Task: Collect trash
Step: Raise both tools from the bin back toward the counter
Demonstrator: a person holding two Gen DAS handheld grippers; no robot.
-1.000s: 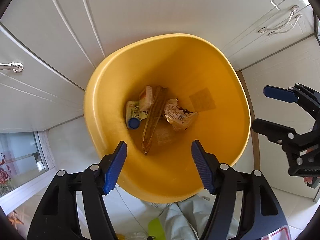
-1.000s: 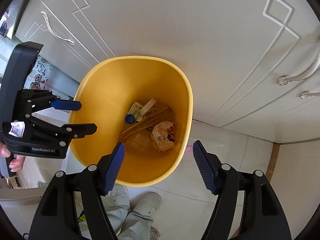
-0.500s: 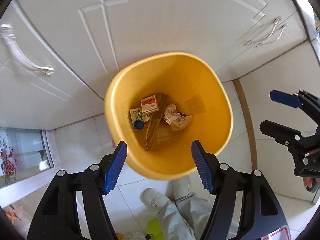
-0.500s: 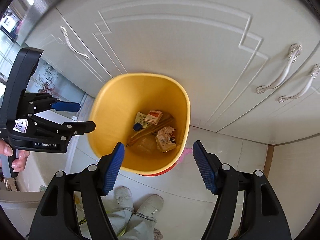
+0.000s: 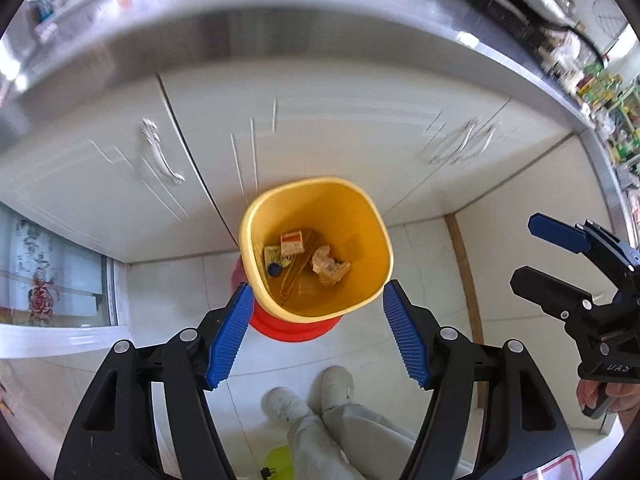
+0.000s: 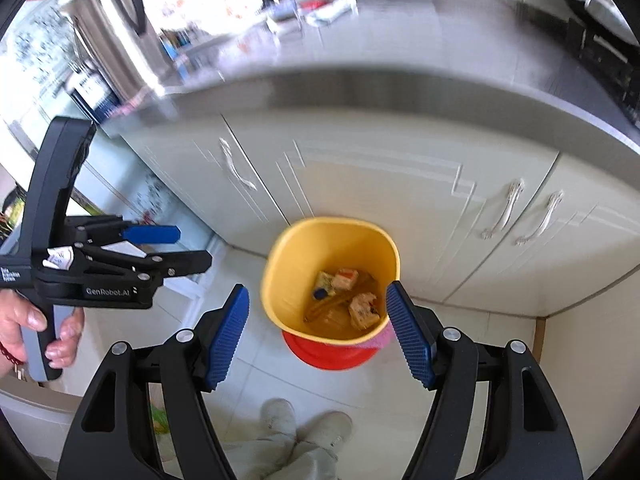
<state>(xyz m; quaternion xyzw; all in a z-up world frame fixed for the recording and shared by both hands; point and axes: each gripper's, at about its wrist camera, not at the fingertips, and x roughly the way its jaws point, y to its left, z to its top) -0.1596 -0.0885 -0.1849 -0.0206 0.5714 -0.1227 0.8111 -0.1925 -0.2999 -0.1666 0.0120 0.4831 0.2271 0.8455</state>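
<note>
Yellow bin (image 5: 372,216) on floor near cabinet doors (image 5: 328,136), several wrappers (image 5: 328,266) inside. Left gripper (image 5: 316,336) and right gripper (image 6: 318,336) both wide apart, holding nothing. Collection probably mostly finished; any remaining trash not visible.

Both wrist views look steeply down, high above shared yellow bin (image 5: 316,248) (image 6: 332,276).

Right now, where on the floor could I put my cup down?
Bare tiles lie left of the yellow bin, toward the glass door, and right of it toward the wall. In front it's crowded: the person's shoes stand there.
</note>
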